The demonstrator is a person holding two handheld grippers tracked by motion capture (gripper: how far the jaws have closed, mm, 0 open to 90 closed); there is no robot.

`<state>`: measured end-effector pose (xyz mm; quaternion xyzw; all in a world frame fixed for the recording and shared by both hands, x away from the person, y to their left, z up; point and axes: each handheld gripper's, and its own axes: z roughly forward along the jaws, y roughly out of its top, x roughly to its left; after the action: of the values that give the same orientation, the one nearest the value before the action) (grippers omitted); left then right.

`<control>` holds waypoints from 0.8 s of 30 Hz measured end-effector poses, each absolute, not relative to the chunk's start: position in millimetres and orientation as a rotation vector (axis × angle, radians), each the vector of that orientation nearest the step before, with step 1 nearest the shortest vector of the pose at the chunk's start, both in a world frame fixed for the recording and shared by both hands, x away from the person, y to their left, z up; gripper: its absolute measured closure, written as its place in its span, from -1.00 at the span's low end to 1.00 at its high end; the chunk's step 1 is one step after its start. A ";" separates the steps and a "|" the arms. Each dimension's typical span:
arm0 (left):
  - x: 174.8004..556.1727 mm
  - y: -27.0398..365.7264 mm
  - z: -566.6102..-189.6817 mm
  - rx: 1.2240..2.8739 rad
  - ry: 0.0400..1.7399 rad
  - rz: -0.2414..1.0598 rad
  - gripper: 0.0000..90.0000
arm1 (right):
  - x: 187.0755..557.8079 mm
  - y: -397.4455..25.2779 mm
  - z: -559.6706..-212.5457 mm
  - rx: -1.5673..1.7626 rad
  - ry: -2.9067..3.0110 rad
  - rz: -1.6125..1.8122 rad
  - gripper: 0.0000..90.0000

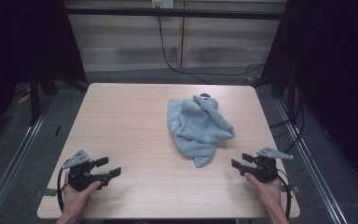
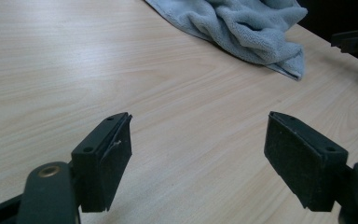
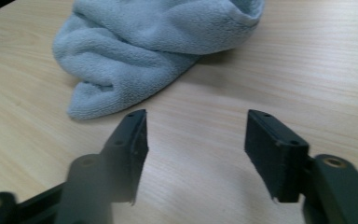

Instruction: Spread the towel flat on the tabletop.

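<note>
Two grippers rest low on the tabletop (image 1: 135, 121), one in each hand, both with jaws apart and holding nothing. The left gripper (image 1: 106, 169) points inward from the near left corner; the right gripper (image 1: 240, 161) points inward from the near right. Between and beyond them lies a crumpled towel (image 1: 198, 126), its nearest corner just ahead of the right jaws and well ahead of the left jaws. The symmetric, parted stance probably serves as a ready position, each side equally placed to reach a towel edge. In the right gripper view, the towel's (image 3: 135, 56) rounded hem lies ahead and left of the jaws, with bare wood between. In the left gripper view, a thin corner of the towel (image 2: 247, 28) tapers ahead and to the right, offering a graspable edge. Open wood surrounds both grippers, so either can advance unobstructed; the table edges lie close behind each hand.
</note>
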<state>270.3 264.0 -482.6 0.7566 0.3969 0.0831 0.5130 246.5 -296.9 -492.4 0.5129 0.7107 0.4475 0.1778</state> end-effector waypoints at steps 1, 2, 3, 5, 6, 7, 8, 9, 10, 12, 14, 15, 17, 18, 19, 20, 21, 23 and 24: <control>270.9 263.4 -483.0 1.825 0.950 0.197 -0.49 | 246.7 -296.5 -492.3 1.453 2.014 1.267 -0.08; 271.6 262.4 -484.0 1.829 0.952 0.197 -0.49 | 247.1 -296.0 -492.5 1.457 2.018 1.270 -0.10; 272.4 261.8 -484.6 1.839 0.951 0.195 -0.49 | 247.1 -296.0 -492.5 1.457 2.018 1.270 -0.10; 273.5 260.5 -484.7 1.837 0.940 0.177 -0.49 | 248.7 -292.5 -494.4 1.445 2.058 1.247 -0.06; 274.4 260.4 -483.4 1.835 0.937 0.178 -0.49 | 249.9 -291.8 -495.5 1.445 2.071 1.261 -0.07; 274.5 260.2 -483.0 1.830 0.936 0.173 -0.49 | 250.8 -291.0 -496.1 1.444 2.081 1.268 -0.08; 274.5 260.2 -483.0 1.830 0.936 0.173 -0.50 | 251.2 -290.0 -496.0 1.442 2.094 1.274 -0.08; 274.4 259.9 -482.6 1.830 0.940 0.175 -0.50 | 251.2 -290.0 -496.0 1.442 2.094 1.274 -0.08; 274.1 259.6 -482.5 1.832 0.940 0.179 -0.50 | 251.7 -288.9 -495.7 1.438 2.107 1.287 -0.09; 273.6 259.4 -483.0 1.842 0.936 0.176 -0.50 | 252.0 -286.8 -494.3 1.420 2.127 1.306 -0.10; 271.5 258.8 -483.4 1.854 0.924 0.173 -0.51 | 250.6 -282.4 -490.4 1.405 2.147 1.314 -0.08; 269.3 258.6 -483.3 1.862 0.921 0.177 -0.51 | 250.4 -279.0 -487.4 1.386 2.159 1.324 -0.09; 265.2 258.9 -481.6 1.851 0.914 0.171 -0.51 | 252.8 -268.2 -478.1 1.345 2.194 1.332 -0.13; 263.8 258.8 -480.7 1.848 0.908 0.174 -0.51 | 252.8 -268.2 -478.1 1.345 2.194 1.332 -0.13; 263.0 258.4 -480.2 1.854 0.900 0.180 -0.51 | 254.8 -264.8 -476.0 1.330 2.213 1.322 -0.11; 262.3 257.6 -479.8 1.854 0.897 0.179 -0.51 | 260.4 -258.3 -472.5 1.309 2.245 1.288 -0.13; 262.5 257.1 -479.9 1.853 0.893 0.173 -0.51 | 264.4 -255.8 -471.6 1.296 2.242 1.288 -0.16; 264.6 256.4 -481.2 1.865 0.891 0.172 -0.51 | 268.8 -253.8 -470.7 1.294 2.239 1.288 -0.17; 266.9 256.0 -482.7 1.871 0.896 0.169 -0.51 | 279.1 -250.5 -468.5 1.294 2.236 1.311 -0.20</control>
<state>266.9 256.0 -482.7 0.7756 0.3714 0.0702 0.5055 279.1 -250.5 -468.5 0.4434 0.7661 0.4491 0.1221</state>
